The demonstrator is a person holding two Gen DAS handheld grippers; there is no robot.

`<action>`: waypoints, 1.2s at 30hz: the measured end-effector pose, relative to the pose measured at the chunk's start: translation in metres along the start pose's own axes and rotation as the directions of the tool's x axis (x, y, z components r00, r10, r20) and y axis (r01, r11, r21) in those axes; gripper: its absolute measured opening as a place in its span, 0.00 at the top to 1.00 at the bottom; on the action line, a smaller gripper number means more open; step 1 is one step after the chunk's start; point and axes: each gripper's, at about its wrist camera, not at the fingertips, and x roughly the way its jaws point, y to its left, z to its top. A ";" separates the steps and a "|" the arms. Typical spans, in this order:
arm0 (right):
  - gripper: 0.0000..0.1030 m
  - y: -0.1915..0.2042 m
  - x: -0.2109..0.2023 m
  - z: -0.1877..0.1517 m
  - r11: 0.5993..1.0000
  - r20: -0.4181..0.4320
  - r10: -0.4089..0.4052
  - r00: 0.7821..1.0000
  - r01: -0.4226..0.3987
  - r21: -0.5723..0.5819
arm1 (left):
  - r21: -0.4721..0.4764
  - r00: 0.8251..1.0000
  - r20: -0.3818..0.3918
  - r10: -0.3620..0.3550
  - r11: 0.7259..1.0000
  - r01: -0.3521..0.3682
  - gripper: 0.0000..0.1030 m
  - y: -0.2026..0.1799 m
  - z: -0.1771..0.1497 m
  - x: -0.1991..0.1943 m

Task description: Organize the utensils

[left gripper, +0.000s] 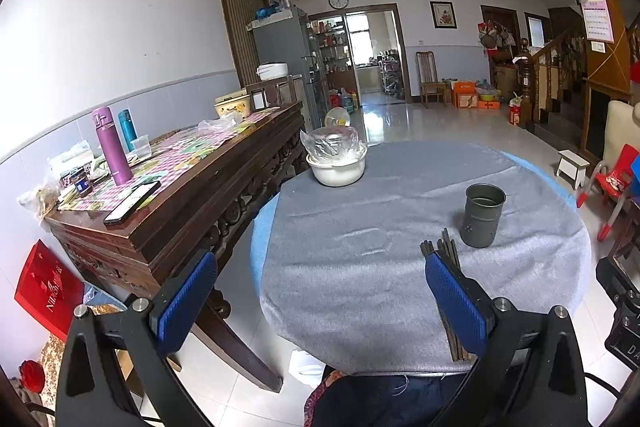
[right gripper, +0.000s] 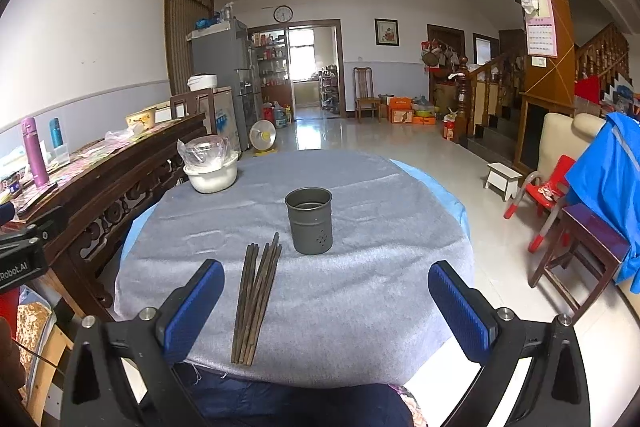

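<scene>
Chopsticks [right gripper: 256, 301]: a bundle of dark wooden sticks lying flat on the grey cloth of the round counter [right gripper: 380, 267], just beside the metal holder [right gripper: 309, 220] on its near-left side, tips close to its base, far ends reaching the counter's near edge. Holder stands upright, perforated low on its wall; nothing seen inside. White bowl [right gripper: 211, 175] with a plastic-wrapped item on top sits well beyond the holder, toward the far-left rim. Left gripper [left gripper: 320, 303]: jaws wide open, empty, held above the near edge, left of the holder. Right gripper [right gripper: 326, 307]: jaws wide open, empty, in front of the holder, chopsticks between its blue pads [right gripper: 192, 311].
</scene>
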 end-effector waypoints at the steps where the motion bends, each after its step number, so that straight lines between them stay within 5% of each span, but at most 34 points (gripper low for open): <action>1: 0.00 0.001 0.000 0.000 1.000 0.001 0.001 1.000 -0.001 -0.003 | -0.001 1.000 -0.001 -0.001 1.000 0.001 0.00 0.001 0.000 0.001; 36: 0.00 0.005 0.009 -0.004 1.000 -0.043 0.017 0.999 -0.017 0.000 | -0.009 0.998 -0.047 -0.034 0.999 0.034 0.00 0.007 -0.007 0.013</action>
